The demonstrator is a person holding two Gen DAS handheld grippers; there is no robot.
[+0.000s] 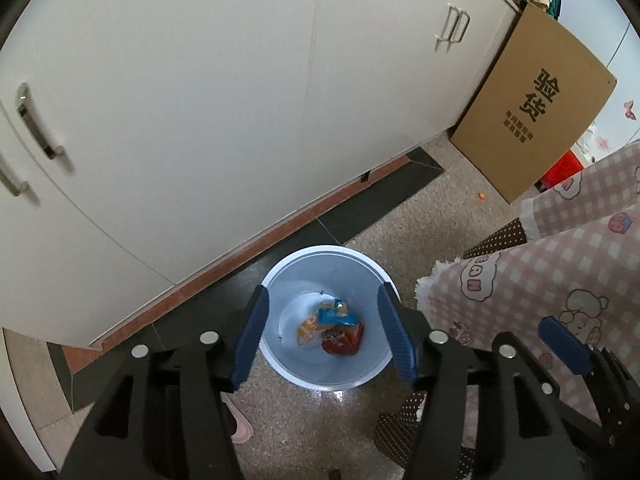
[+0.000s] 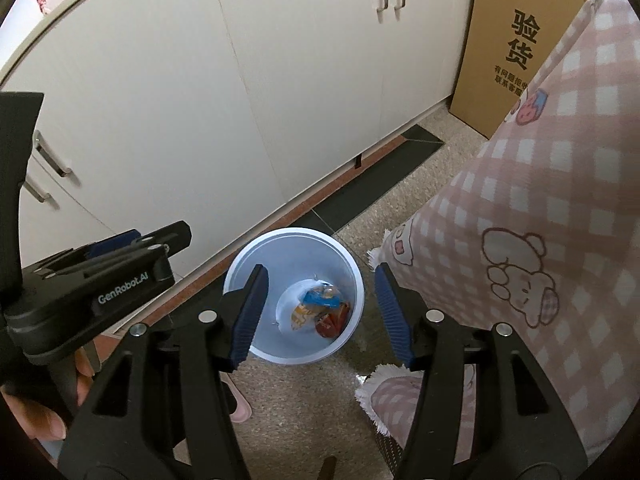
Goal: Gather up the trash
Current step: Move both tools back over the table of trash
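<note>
Wrappers (image 1: 334, 328), blue, yellow and red, lie at the bottom of the bin (image 1: 312, 258), which stands on the floor (image 1: 400, 236) just in front of the cupboard (image 1: 200, 100). My left gripper (image 1: 324, 338) hangs above the bin, jaws spread, nothing between them. My right gripper (image 2: 320, 314) too: spread wide, empty. Cardboard box (image 1: 532, 108) leans well right of the bin, by the cupboard's end.

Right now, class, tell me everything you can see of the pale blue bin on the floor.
The bin is a round, pale blue bucket, plastic by its look, standing upright and open-topped on the speckled floor near the white cabinet. At its bottom lie crumpled wrappers, blue, orange and red. Neither gripper touches it; both hang open above it.
</note>
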